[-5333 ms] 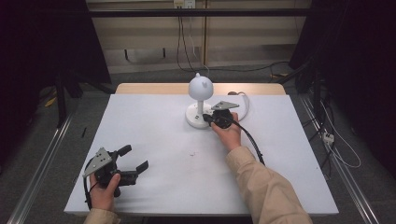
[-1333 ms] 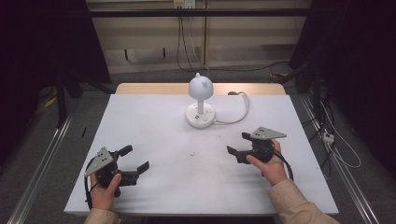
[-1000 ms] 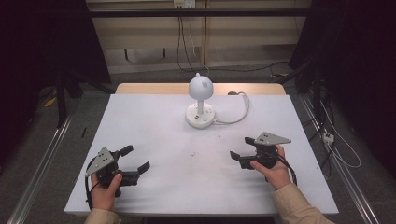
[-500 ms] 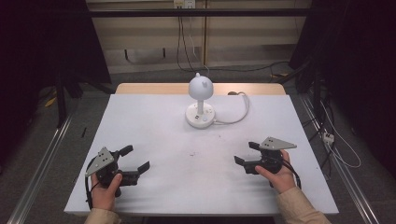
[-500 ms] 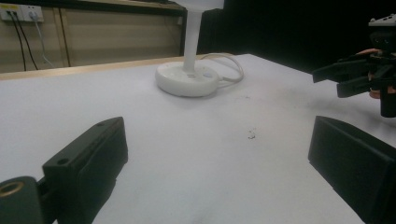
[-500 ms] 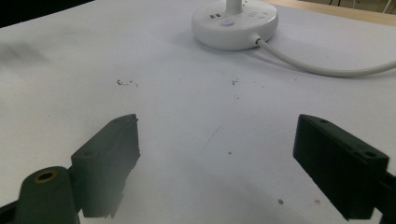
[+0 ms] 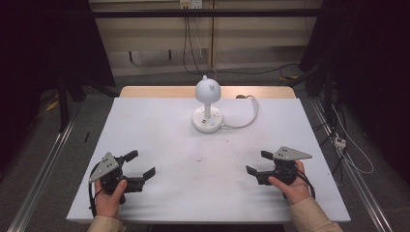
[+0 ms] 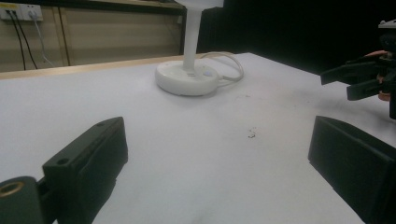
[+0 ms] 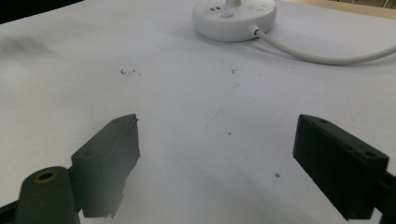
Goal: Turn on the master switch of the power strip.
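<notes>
Near the upper centre of the high view, a small white desk lamp with a round dome head and a disc-shaped base (image 7: pixel 208 117) stood upright on the white table (image 7: pixel 159 125). Its white cord (image 7: pixel 247 116) looped off to the right of the base and ran toward the table's far edge. In the right gripper view the base sat at the top centre, a small button on its upper face turned toward the camera, probably so that it could be reached from the person's side.

The left gripper (image 7: pixel 142 165) rested at the lower left of the high view, held low over the table in the person's left hand (image 7: pixel 110 199). Its two black jaws were spread wide with nothing between them; in the left gripper view bare tabletop showed in the gap. The right gripper (image 7: pixel 258 163) sat at the lower right in the right hand (image 7: pixel 290 186), jaws likewise parted and empty, pointing inward toward the table's middle.

Both grippers lay well apart from the lamp, one at each near corner. That looked like a resting pose, hands parked clear of the lamp so it stood untouched and in plain sight. A few dark specks (image 7: pixel 198 159) marked the table between them.
</notes>
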